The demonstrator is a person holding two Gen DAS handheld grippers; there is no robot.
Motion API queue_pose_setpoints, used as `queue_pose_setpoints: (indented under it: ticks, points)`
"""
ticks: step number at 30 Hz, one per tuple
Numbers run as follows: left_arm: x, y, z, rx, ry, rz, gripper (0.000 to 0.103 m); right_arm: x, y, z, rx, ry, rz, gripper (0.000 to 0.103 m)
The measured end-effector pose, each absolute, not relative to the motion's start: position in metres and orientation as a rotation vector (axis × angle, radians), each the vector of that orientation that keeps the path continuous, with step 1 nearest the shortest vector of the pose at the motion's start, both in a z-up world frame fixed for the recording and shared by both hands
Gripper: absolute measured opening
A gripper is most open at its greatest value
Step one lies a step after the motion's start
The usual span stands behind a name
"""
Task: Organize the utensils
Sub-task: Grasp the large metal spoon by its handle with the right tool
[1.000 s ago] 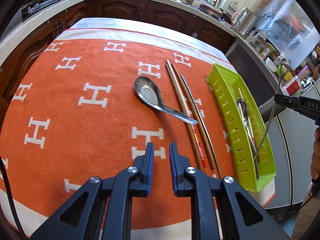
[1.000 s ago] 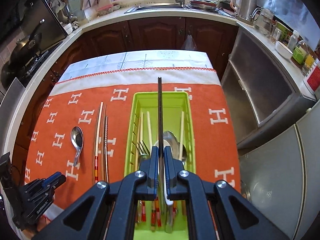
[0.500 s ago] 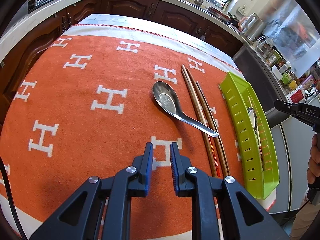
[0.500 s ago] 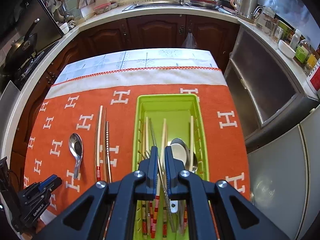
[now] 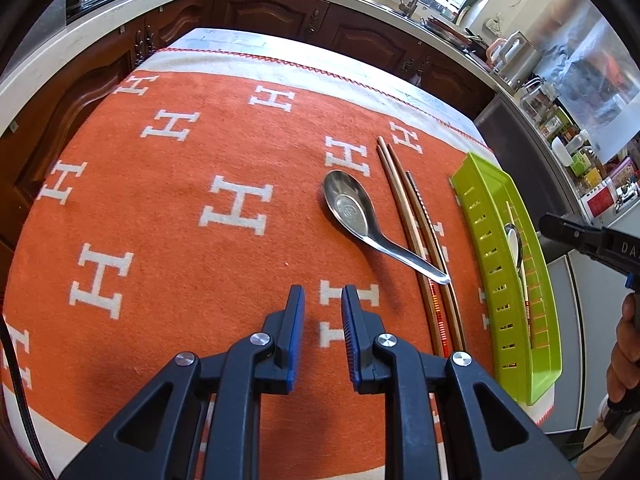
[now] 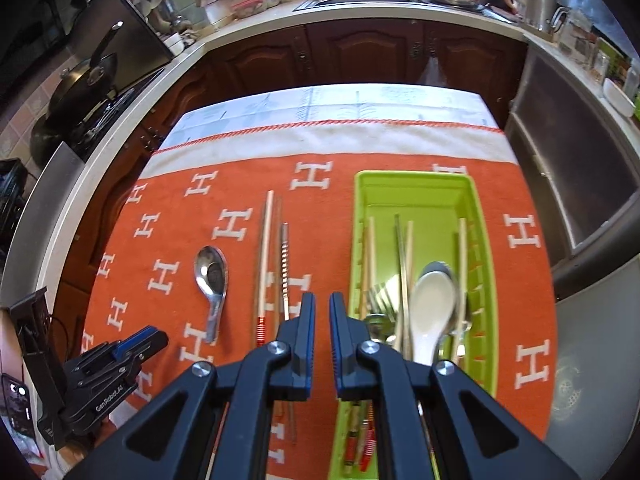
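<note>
**Utensils on tabletop, both tools empty**

Spoon and chopsticks lie side by side on the orange cloth, centre right of the left view. Tray, right of them, holds cutlery. Left tool and right tool: jaws narrow, nothing between.

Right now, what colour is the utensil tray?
Lime green tray, clearest in the right wrist view.
</note>
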State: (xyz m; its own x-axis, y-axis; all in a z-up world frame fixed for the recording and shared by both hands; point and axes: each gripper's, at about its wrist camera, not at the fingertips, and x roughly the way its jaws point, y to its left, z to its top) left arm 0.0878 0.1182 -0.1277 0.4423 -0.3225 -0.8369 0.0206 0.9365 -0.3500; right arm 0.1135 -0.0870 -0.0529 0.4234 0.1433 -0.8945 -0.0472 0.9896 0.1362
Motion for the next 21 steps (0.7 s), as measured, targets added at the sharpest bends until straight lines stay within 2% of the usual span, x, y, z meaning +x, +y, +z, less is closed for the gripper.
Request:
queue_pose_setpoints:
  ticks: [8,9,13,21]
  points:
    - [0.092,0.132,-0.125,-0.306,1.086,-0.175,0.018,0.119,-0.063,-0.067,0.108,1.156,0.192,0.007]
    - [0.093,0.134,-0.125,-0.302,1.084,-0.167,0.019,0.121,-0.057,-0.070,0.108,1.163,0.205,0.009]
    - [0.093,0.143,-0.128,-0.299,1.080,-0.146,0.019,0.125,-0.040,-0.079,0.121,1.185,0.244,0.026]
    - [0.097,0.161,-0.139,-0.320,1.094,-0.115,0.019,0.145,-0.012,-0.101,0.140,1.217,0.308,0.026]
